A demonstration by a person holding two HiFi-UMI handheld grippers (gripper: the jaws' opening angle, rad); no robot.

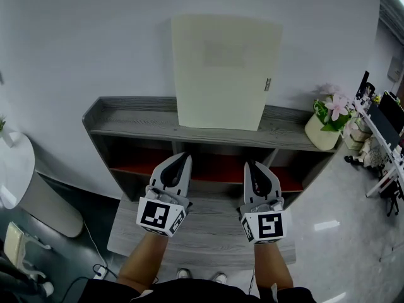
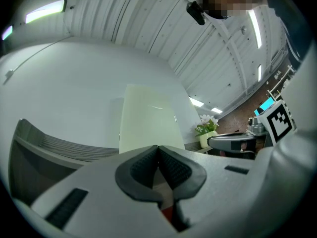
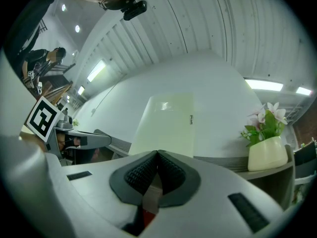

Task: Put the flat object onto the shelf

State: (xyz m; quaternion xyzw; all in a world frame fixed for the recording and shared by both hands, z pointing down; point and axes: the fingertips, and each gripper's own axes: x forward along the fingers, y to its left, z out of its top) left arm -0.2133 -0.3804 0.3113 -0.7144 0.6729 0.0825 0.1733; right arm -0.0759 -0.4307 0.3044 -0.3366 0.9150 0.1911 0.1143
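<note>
A pale yellow flat board stands upright on the top of the grey wooden shelf, leaning against the white wall. It also shows in the left gripper view as the board and in the right gripper view as the board. My left gripper and right gripper hover side by side in front of the shelf, below the board and apart from it. Both have their jaws shut with nothing between them.
A cream pot of pink flowers stands at the shelf's right end. A lower grey step juts out under my hands. A round white table sits left; desks with clutter lie at the right.
</note>
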